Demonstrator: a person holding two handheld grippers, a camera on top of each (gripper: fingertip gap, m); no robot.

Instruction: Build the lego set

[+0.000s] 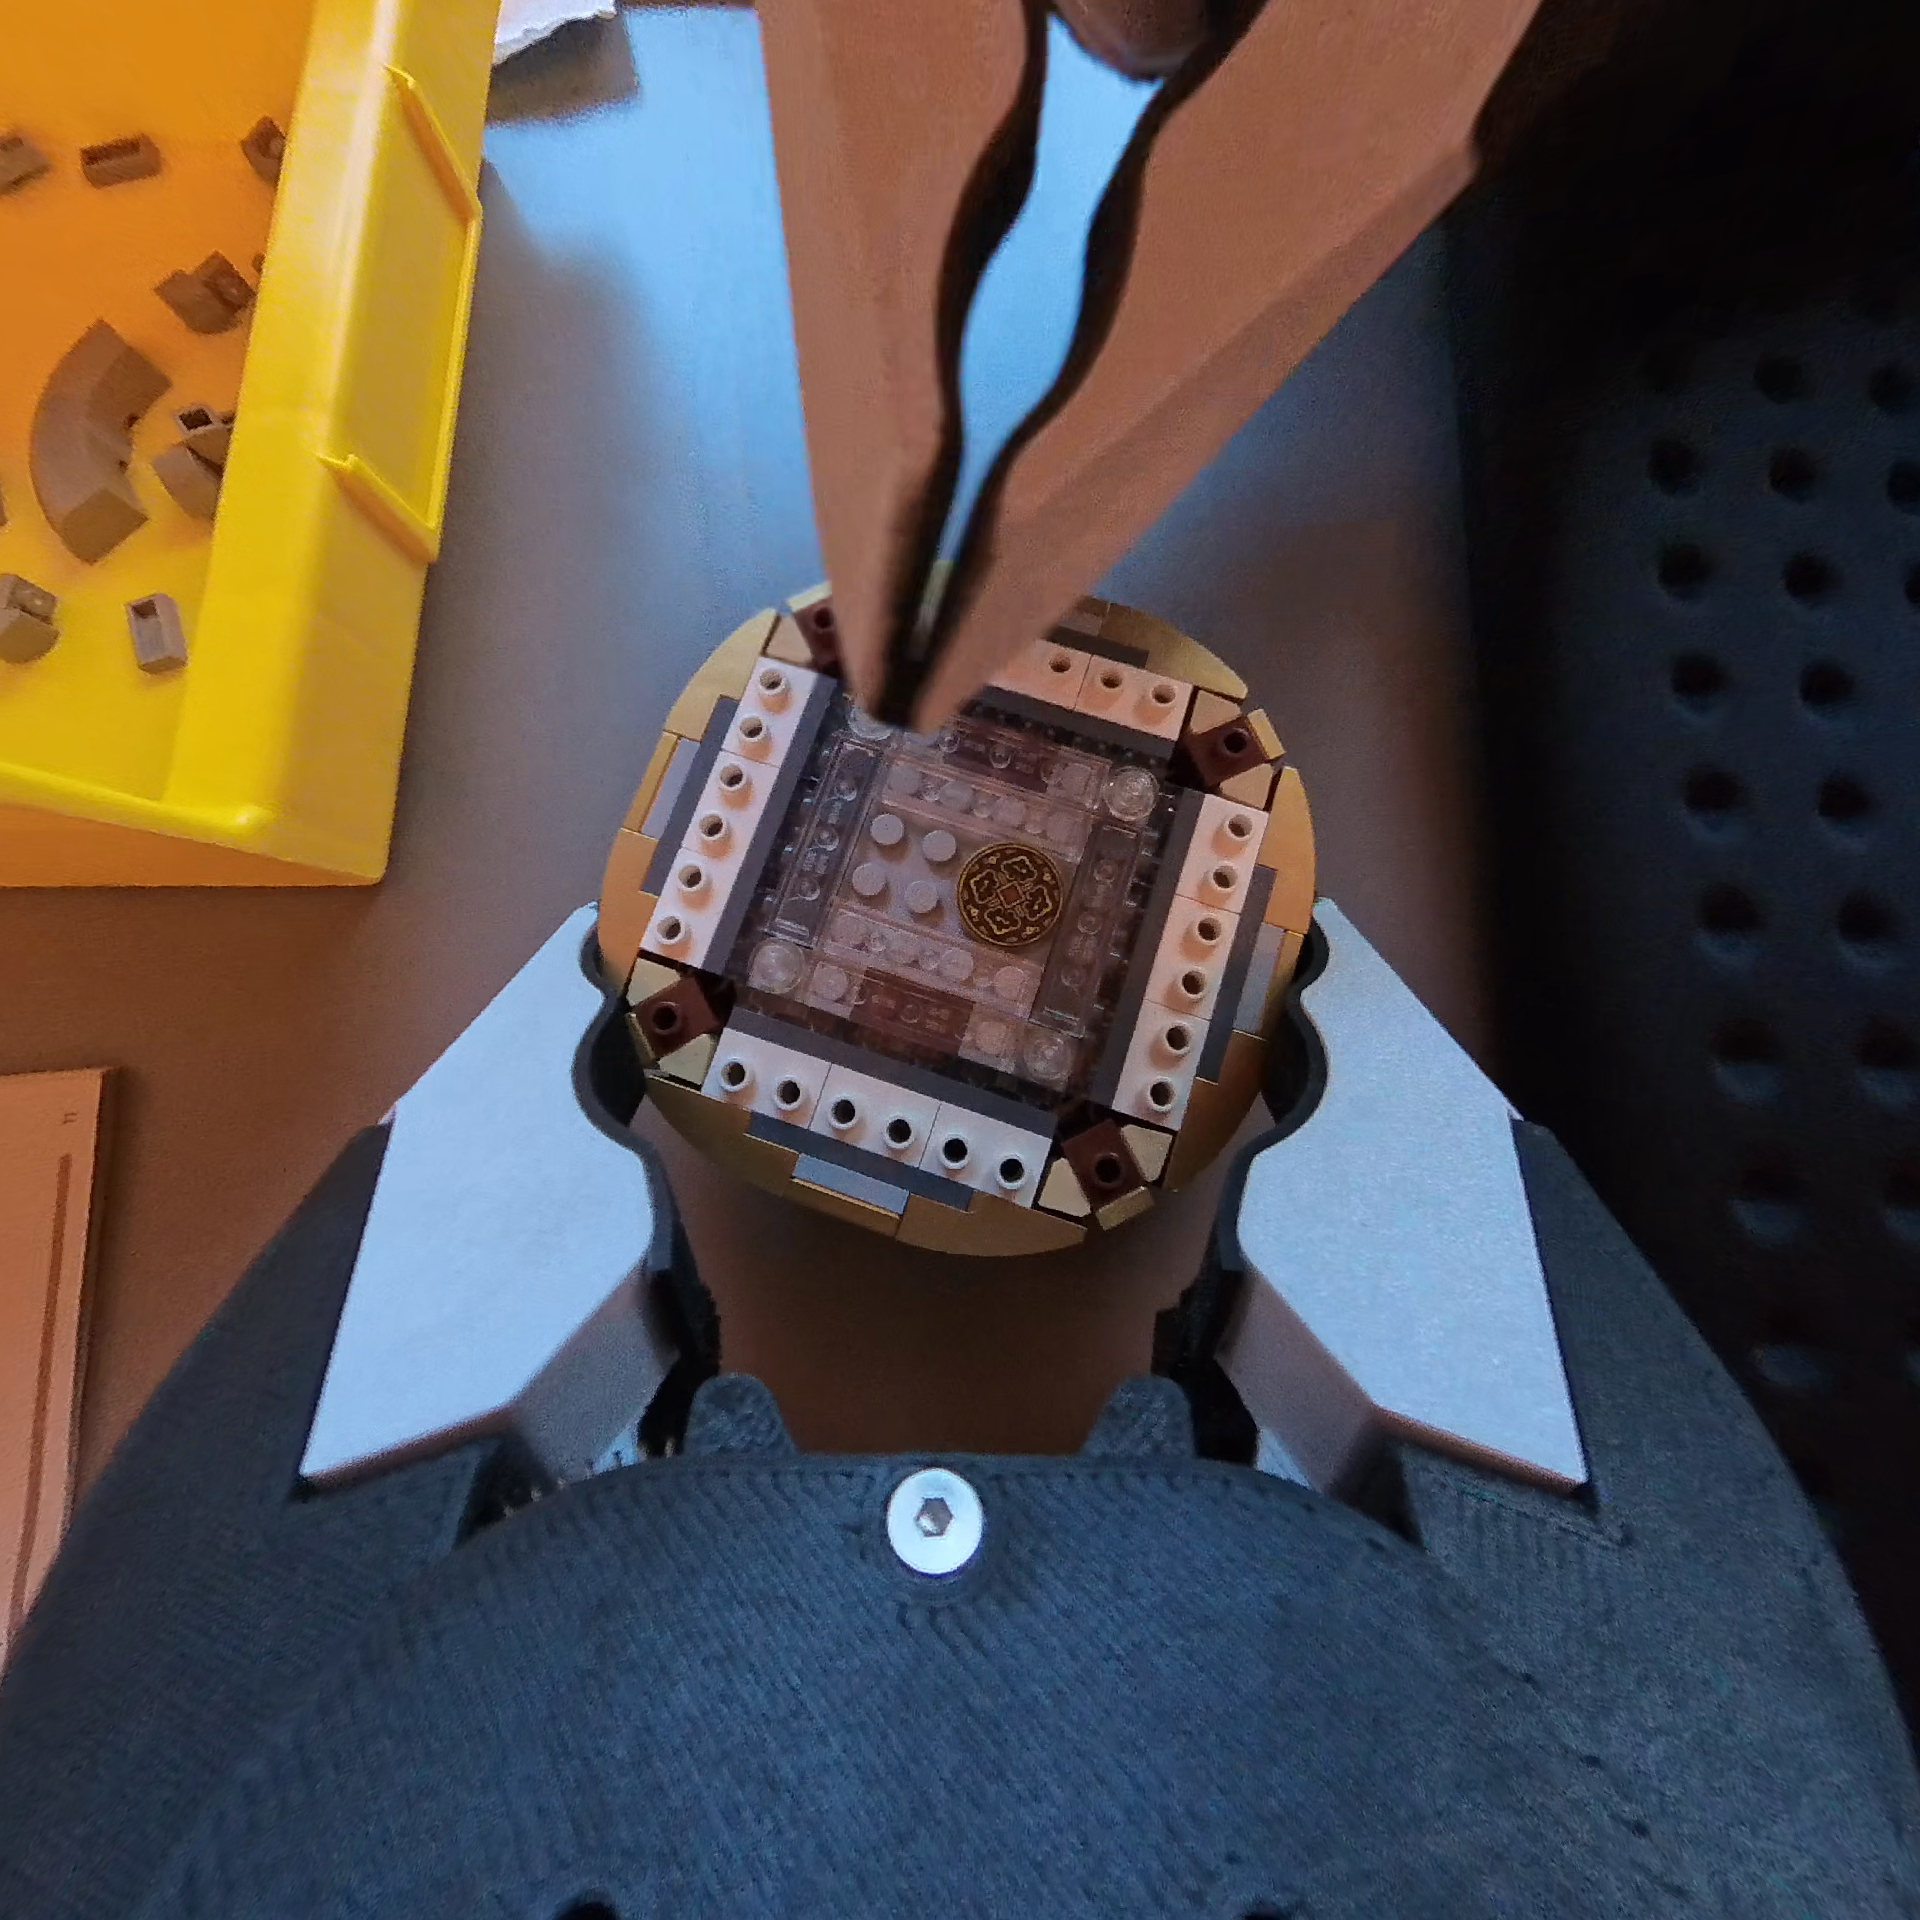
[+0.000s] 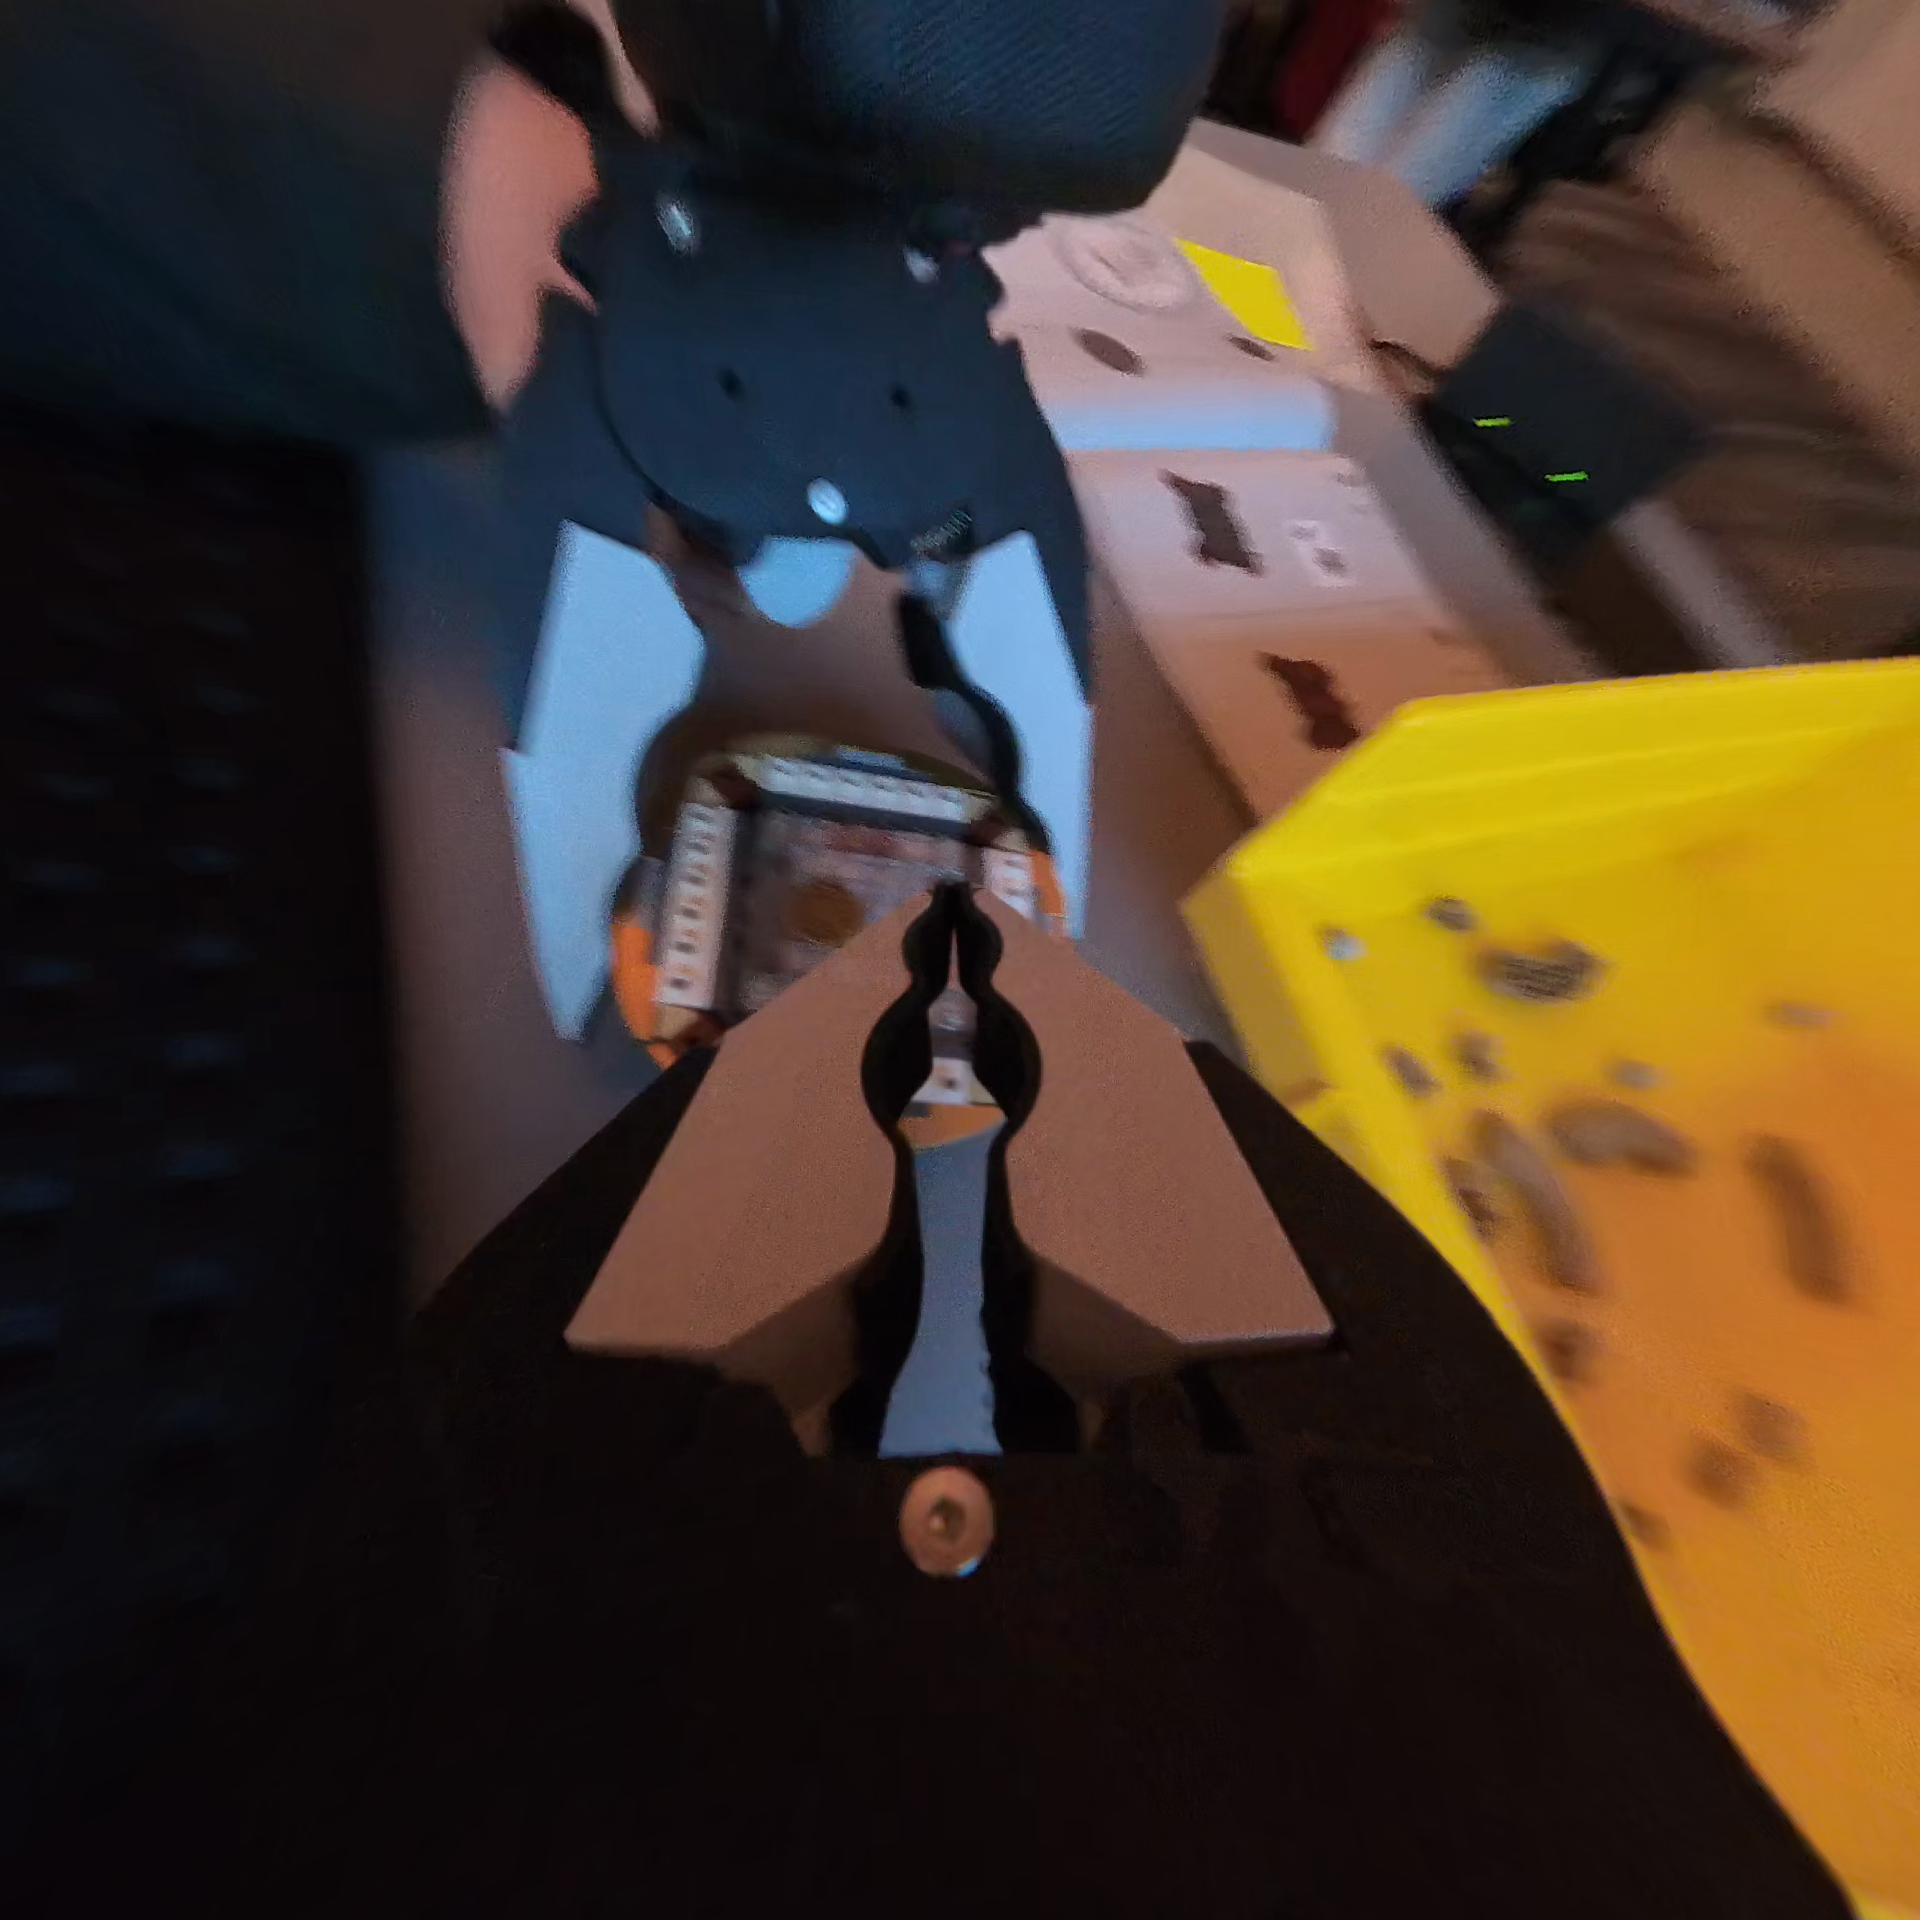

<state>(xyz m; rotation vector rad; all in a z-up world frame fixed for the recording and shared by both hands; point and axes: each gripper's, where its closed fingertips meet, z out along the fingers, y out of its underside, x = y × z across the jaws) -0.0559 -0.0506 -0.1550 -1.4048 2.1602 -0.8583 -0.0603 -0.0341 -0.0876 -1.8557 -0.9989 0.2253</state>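
Note:
A round lego build (image 1: 883, 904) with a gold rim, white studded bricks, clear plates and a dark gold-patterned round tile (image 1: 1010, 883) sits on the table. My left gripper (image 1: 951, 935) spans it wide, with its black pads (image 1: 601, 997) against the build's two sides. It also shows in the right wrist view (image 2: 800, 914), flanking the blurred build (image 2: 831, 873). My right gripper (image 1: 899, 712) comes down from the far side, fingers shut together, tips at the build's far left corner of clear plates. Its own view shows the tips (image 2: 951, 904) closed.
A yellow bin (image 1: 343, 520) with several grey pieces (image 1: 94, 436) stands left of the build; it lies to the right in the right wrist view (image 2: 1558, 831). A black perforated surface (image 1: 1714, 727) lies at the right. Pale boxes (image 2: 1247, 540) stand beyond. About 6 cm separates my left fingertips from my right.

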